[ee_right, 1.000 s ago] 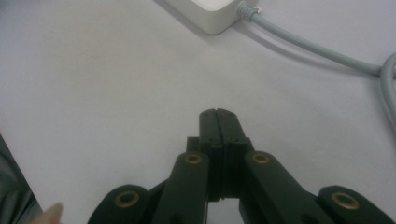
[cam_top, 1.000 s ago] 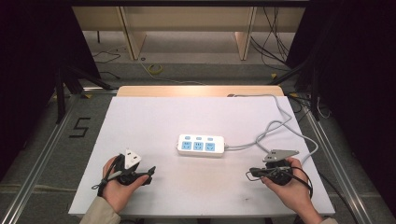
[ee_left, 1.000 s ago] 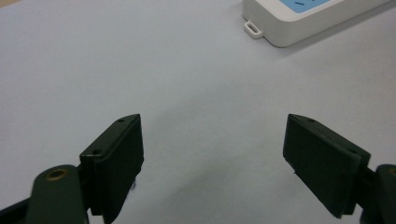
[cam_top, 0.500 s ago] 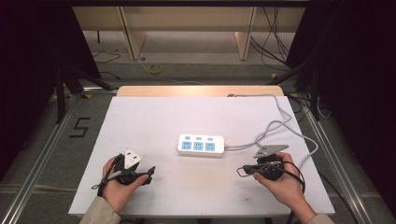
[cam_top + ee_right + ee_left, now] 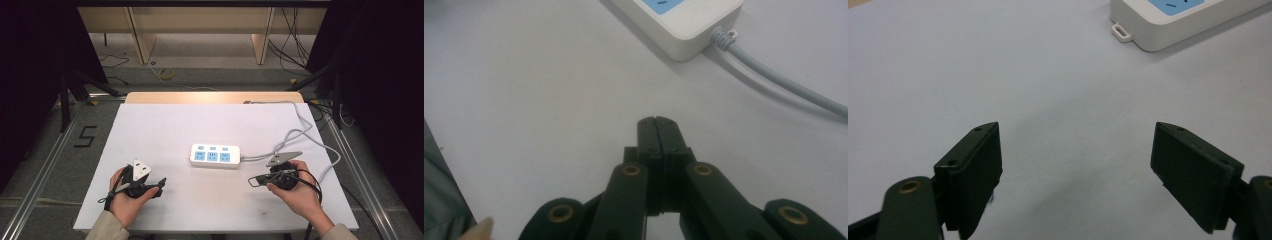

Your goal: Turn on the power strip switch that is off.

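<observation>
Left gripper (image 5: 159,183), lower left, jaws wide, nothing between them. Right gripper (image 5: 251,181), lower right, jaws pressed together, seemingly empty; power strip (image 5: 215,155) sits mid-frame between them

Legible markings, one item:

1. Numeral "5" (image 5: 86,136), black, set on the grey floor (image 5: 60,165) just left of the white counter (image 5: 165,125), seen in the high view.

The power strip (image 5: 215,155) on the counter carries blue socket faces; any lettering on it is too small to read.
</observation>
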Demonstrator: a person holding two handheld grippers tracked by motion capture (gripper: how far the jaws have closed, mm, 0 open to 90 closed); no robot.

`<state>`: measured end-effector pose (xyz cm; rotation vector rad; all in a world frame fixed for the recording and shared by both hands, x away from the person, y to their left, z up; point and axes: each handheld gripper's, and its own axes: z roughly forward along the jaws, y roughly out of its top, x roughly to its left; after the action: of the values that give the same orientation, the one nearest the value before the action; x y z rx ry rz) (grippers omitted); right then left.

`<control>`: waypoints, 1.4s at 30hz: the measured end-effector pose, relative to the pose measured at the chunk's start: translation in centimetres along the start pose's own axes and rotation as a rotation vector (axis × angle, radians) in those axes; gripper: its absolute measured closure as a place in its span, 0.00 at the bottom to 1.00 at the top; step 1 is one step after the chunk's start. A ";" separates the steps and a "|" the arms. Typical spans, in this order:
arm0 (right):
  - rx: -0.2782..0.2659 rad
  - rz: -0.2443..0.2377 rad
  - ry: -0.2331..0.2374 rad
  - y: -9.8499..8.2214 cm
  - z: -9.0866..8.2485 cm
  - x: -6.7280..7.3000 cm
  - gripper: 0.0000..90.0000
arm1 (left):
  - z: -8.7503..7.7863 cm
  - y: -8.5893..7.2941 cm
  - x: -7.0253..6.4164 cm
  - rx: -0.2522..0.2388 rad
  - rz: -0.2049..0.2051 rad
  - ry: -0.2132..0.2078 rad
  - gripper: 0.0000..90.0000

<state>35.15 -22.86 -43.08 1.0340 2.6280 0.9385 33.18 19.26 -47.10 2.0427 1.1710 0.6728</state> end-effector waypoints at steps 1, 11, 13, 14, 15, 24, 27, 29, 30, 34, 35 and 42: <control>0.001 -0.003 -0.001 0.1 0.0 0.0 1.00 | 0.0 0.0 0.0 -0.001 -0.003 0.000 0.23; 0.024 -0.004 0.009 1.2 0.2 0.0 1.00 | 0.0 0.0 0.0 -0.003 -0.006 0.000 0.23; 0.030 -0.002 0.012 1.4 0.3 0.0 1.00 | 0.0 0.0 0.0 -0.003 -0.008 -0.001 0.23; 0.030 -0.002 0.012 1.4 0.3 0.0 1.00 | 0.0 0.0 0.0 -0.003 -0.007 -0.001 0.23; 0.033 -0.004 0.011 1.5 0.4 0.1 1.00 | 0.0 0.0 0.0 -0.003 -0.007 -0.001 0.23; 0.052 -0.012 0.014 2.1 0.8 0.3 1.00 | 0.0 0.0 0.0 -0.007 -0.009 0.000 0.23; 0.055 -0.014 0.016 2.3 1.0 0.3 1.00 | 0.0 0.0 -0.1 -0.008 -0.009 0.000 0.23; 0.059 -0.018 0.019 2.5 1.1 0.4 1.00 | 0.0 0.0 -0.1 -0.009 -0.009 0.001 0.23; 0.061 -0.021 0.019 2.6 1.2 0.5 1.00 | 0.0 0.0 -0.1 -0.008 -0.009 0.000 0.23; 0.067 -0.021 0.021 3.0 1.4 0.6 1.00 | -0.1 0.0 -0.1 -0.010 -0.011 0.000 0.24; 0.067 -0.021 0.020 3.1 1.4 0.7 1.00 | 0.0 0.0 -0.1 -0.010 -0.012 0.000 0.24; 0.072 -0.032 0.025 3.8 1.8 0.8 1.00 | -0.1 0.0 -0.1 -0.011 -0.010 0.000 0.24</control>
<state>37.33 -19.28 -42.07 0.9993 2.7090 0.8615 33.12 19.22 -47.07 2.0261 1.1741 0.6730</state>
